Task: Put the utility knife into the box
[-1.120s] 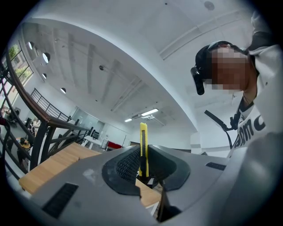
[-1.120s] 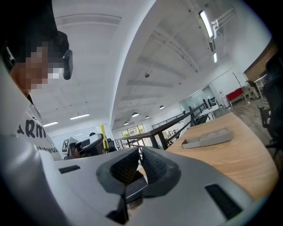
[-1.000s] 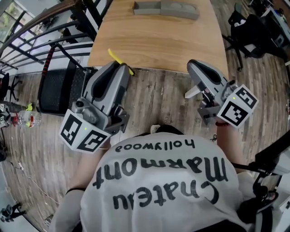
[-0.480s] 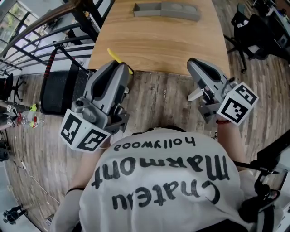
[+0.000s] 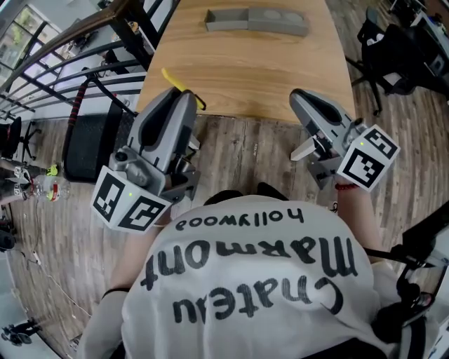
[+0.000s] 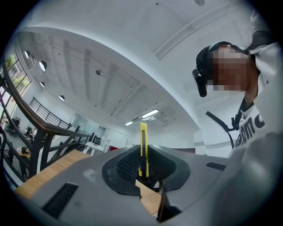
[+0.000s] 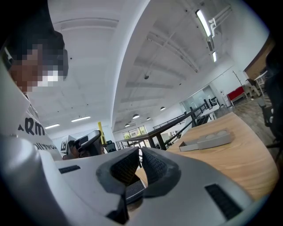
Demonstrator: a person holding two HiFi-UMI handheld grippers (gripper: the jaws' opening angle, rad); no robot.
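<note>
A yellow utility knife (image 5: 179,83) sticks out of my left gripper (image 5: 184,95), which is shut on it just short of the near edge of the wooden table (image 5: 245,63). The left gripper view shows the knife (image 6: 143,148) upright between the pads of the left gripper (image 6: 142,154). Far back on the table lies the grey box (image 5: 256,19), an open tray. My right gripper (image 5: 299,95) hovers at the table's near right edge, shut with nothing in it. From the right gripper (image 7: 139,155), the box (image 7: 208,140) lies ahead to the right.
A black chair (image 5: 88,144) stands on the plank floor to the left of the table, with a metal railing (image 5: 63,42) behind it. Another black chair (image 5: 382,49) stands to the right. The person's white shirt (image 5: 245,280) fills the bottom of the head view.
My left gripper has edged forward and a little left with the knife, closer to the table's near edge. The right gripper has barely shifted.
</note>
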